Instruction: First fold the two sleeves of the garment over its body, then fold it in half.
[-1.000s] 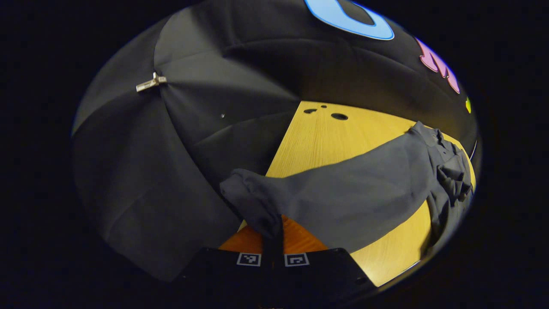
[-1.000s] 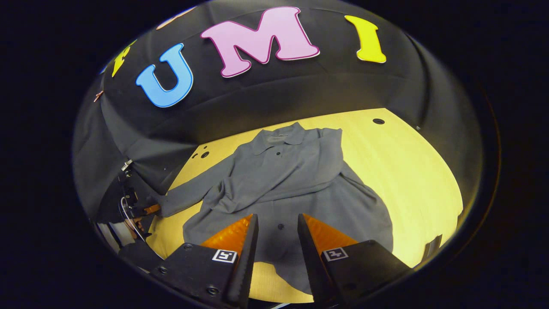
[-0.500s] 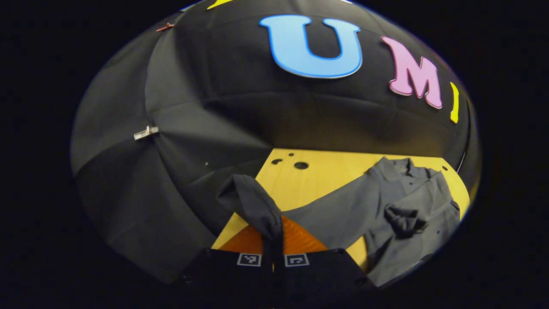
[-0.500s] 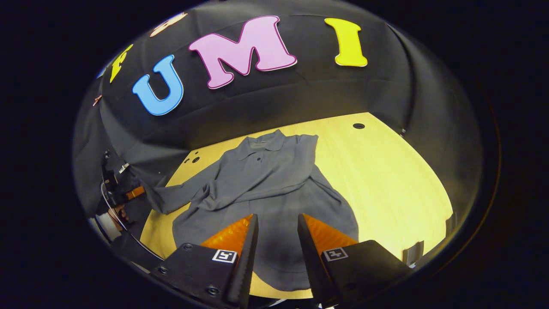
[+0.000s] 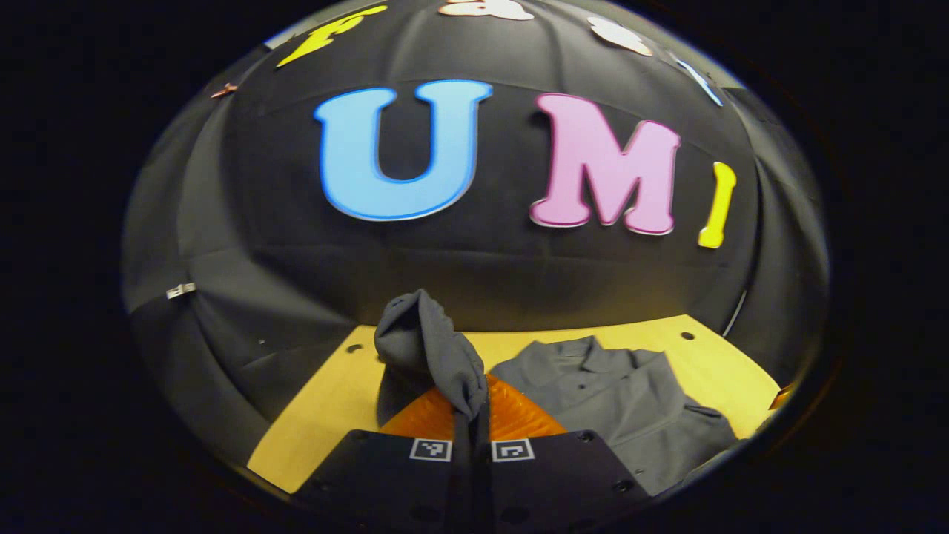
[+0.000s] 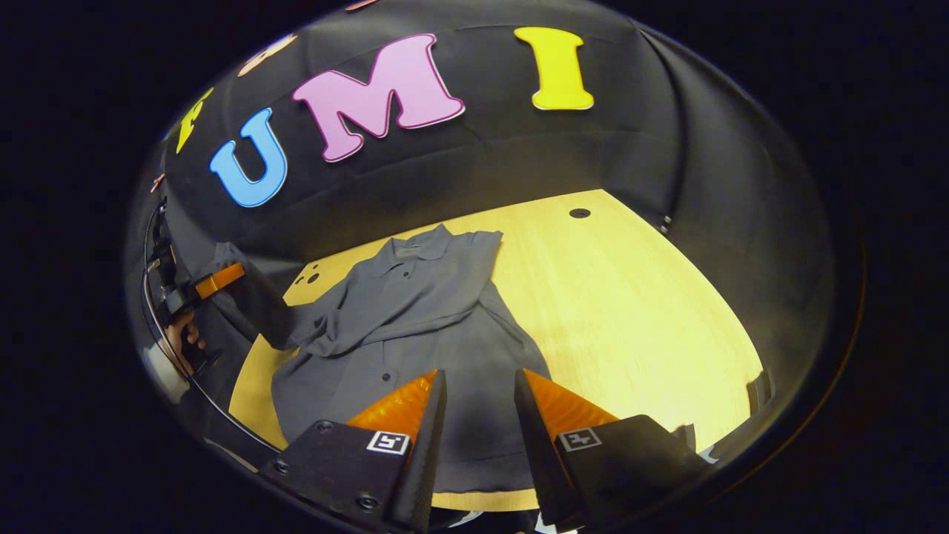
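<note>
The left claw (image 5: 472, 415), clamped on the sleeve (image 5: 430, 356), has risen and swung toward the shirt body (image 5: 630, 400), lifting the cuff off the desk (image 5: 319, 415). The right claw (image 6: 478, 415) has drifted slightly, its jaws apart over the hem.

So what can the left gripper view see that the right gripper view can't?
The left gripper view shows, up close, the left gripper shut on the sleeve. The right gripper view shows the right gripper open above the shirt's hem, the hand holding the left gripper far off, and the shirt's lower half. Both show the grey shirt and the wooden table.
</note>
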